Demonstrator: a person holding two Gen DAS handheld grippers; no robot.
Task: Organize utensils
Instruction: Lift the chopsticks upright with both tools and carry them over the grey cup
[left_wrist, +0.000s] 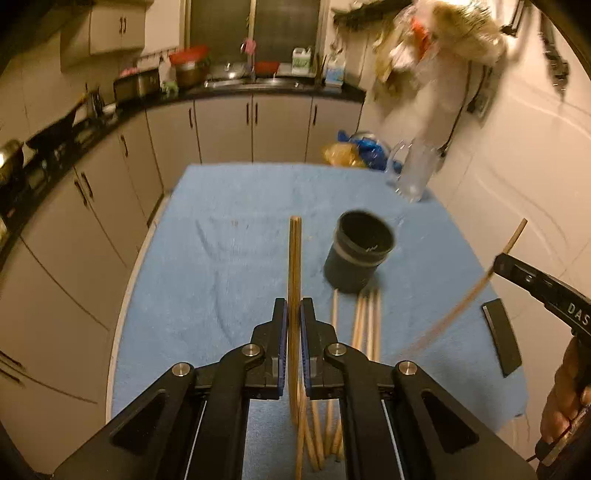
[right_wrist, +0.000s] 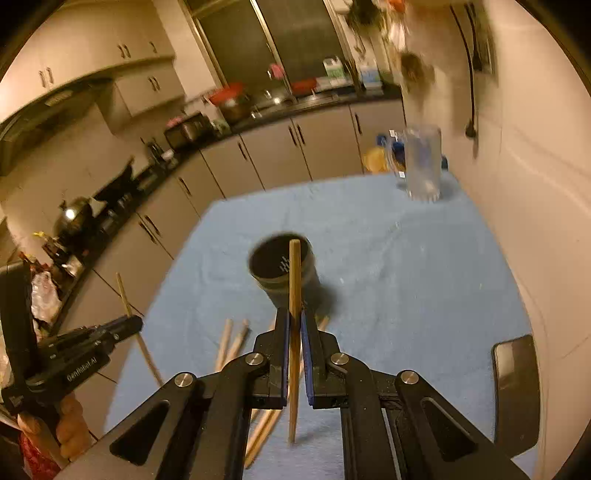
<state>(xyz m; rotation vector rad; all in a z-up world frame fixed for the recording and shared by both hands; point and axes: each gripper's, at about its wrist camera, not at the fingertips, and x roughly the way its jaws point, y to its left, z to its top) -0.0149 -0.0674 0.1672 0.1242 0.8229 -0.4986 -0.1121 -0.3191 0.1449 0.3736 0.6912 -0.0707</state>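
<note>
A dark round cup (left_wrist: 359, 254) stands on the blue cloth (left_wrist: 229, 266); it also shows in the right wrist view (right_wrist: 284, 267). My left gripper (left_wrist: 293, 314) is shut on wooden chopsticks (left_wrist: 294, 258) held upright, left of the cup. My right gripper (right_wrist: 294, 321) is shut on one wooden chopstick (right_wrist: 294, 295), raised in front of the cup. Several loose chopsticks (left_wrist: 365, 325) lie on the cloth just before the cup, also in the right wrist view (right_wrist: 232, 343). Each gripper shows in the other's view, the right one (left_wrist: 506, 258) and the left one (right_wrist: 129, 321).
A clear glass mug (left_wrist: 413, 173) stands at the far right corner of the cloth. A dark flat phone-like object (right_wrist: 515, 391) lies at the right edge. Kitchen cabinets and a counter (left_wrist: 258, 88) run behind and to the left. A wall is close on the right.
</note>
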